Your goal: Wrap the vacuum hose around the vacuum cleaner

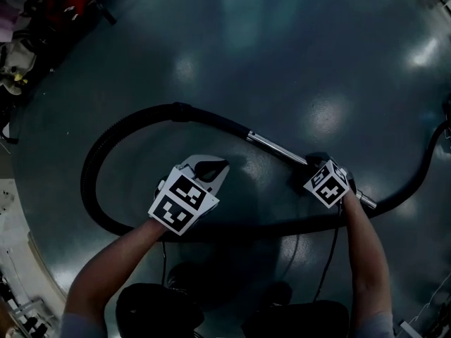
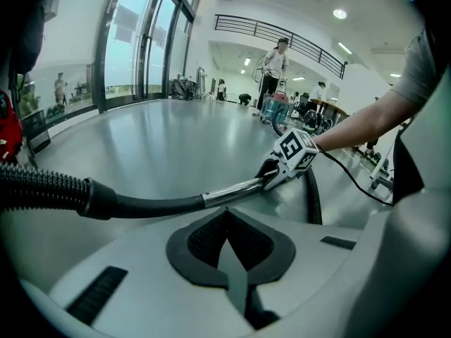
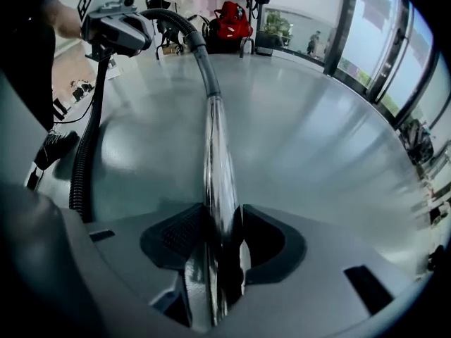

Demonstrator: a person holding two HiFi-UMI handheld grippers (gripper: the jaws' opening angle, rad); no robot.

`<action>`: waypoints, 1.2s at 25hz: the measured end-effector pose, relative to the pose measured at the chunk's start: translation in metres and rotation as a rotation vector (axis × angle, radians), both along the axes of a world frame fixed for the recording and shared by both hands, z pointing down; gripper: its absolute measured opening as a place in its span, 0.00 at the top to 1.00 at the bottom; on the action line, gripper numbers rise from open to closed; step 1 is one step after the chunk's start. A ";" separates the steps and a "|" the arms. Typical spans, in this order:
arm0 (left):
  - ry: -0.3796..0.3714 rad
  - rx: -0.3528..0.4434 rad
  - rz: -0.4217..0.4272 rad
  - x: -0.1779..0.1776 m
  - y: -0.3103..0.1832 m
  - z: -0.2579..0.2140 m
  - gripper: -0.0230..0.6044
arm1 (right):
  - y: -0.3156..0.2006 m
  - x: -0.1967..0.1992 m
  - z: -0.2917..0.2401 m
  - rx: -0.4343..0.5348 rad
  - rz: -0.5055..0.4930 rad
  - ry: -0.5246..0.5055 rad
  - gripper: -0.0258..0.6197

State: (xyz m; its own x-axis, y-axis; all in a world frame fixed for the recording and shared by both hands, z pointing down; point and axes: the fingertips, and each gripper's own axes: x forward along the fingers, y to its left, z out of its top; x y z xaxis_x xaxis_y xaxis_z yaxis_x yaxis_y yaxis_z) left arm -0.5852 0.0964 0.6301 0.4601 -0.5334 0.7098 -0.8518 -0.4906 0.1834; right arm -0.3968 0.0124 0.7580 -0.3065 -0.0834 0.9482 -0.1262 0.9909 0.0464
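My right hand-held gripper (image 3: 223, 236) grips the chrome tube (image 1: 276, 147) of the vacuum hose (image 1: 90, 171). My left hand-held gripper (image 1: 210, 169) is closed and empty. The hose loops across the floor (image 1: 282, 62), curving left and near.

The grey-green floor (image 1: 296, 55) is smooth and glossy. The black ribbed plastic hose (image 1: 87, 177) looks matt; its straight metal tube (image 3: 217, 160) is polished chrome, mirror-bright.
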 end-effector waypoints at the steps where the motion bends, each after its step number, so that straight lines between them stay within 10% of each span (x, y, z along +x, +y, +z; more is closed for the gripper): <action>1: 0.001 0.007 -0.009 -0.002 -0.001 -0.001 0.95 | 0.000 -0.001 0.000 0.012 -0.014 0.006 0.70; 17: -0.137 0.139 -0.022 -0.048 -0.008 -0.054 0.95 | 0.015 0.050 -0.071 0.188 0.185 -0.071 0.70; 30: -0.091 0.082 0.356 0.074 0.003 -0.026 0.95 | 0.061 0.206 -0.065 0.157 0.847 0.031 0.70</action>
State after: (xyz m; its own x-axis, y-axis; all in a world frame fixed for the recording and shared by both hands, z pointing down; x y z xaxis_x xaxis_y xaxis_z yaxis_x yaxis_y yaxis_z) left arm -0.5111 0.0999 0.6046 0.5639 -0.4081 0.7180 -0.6363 -0.7689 0.0628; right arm -0.1904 0.0729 0.6930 -0.0563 -0.4027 0.9136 -0.8163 0.5455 0.1902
